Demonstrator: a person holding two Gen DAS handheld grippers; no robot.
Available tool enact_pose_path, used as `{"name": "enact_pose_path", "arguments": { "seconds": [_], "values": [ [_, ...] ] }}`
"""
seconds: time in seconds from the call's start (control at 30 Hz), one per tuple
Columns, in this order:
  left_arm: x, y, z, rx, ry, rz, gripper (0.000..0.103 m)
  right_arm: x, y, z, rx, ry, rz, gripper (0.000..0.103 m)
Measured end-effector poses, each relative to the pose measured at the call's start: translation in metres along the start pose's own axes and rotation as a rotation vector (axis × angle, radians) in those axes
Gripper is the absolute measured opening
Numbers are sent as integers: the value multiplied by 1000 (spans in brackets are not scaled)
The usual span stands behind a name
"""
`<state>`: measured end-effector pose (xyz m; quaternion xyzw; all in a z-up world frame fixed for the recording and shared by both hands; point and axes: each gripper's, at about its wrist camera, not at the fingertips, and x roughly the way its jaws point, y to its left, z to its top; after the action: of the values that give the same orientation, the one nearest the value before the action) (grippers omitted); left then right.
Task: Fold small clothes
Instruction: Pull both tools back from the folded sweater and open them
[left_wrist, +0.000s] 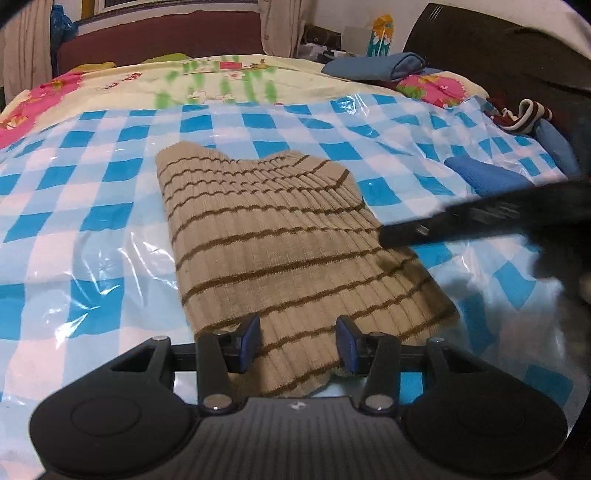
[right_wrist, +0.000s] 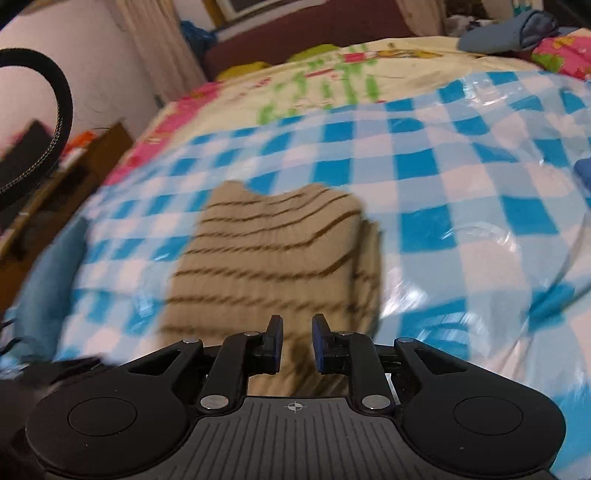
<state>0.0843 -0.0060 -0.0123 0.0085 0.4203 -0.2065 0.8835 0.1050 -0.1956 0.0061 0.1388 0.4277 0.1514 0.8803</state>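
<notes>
From the left wrist, we are hovering our left gripper (left_wrist: 298, 341), jaws apart and empty, over the near edge of the folded beige striped knit garment (left_wrist: 284, 251) lying on the blue checked plastic sheet (left_wrist: 92, 192), probably having finished a fold. From the right wrist, we are holding our right gripper (right_wrist: 297, 341) slightly parted, grasping nothing, just above the garment's near end.

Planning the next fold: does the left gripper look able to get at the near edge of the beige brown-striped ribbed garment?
Probably yes: the left gripper is open right above the beige brown-striped ribbed garment, nothing between.
</notes>
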Motion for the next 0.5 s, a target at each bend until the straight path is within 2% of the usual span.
{"name": "enact_pose_path", "arguments": {
  "seconds": [0.07,0.13,0.2,0.3,0.5],
  "values": [
    [2,1,-2,-9,17,10,50,-6,7,-14,-39,22,31,22],
    [5,2,-4,-19,30,12,50,0,9,-28,-79,61,-19,22],
    [5,0,-6,-28,40,18,50,8,3,-36,-67,81,-39,20],
    [0,-6,-7,-17,45,62,51,0,3,-35,-29,64,-35,22],
    [-12,-22,-9,16,29,187,59,-19,22,-42,-66,14,-38,25]
  ]
}}
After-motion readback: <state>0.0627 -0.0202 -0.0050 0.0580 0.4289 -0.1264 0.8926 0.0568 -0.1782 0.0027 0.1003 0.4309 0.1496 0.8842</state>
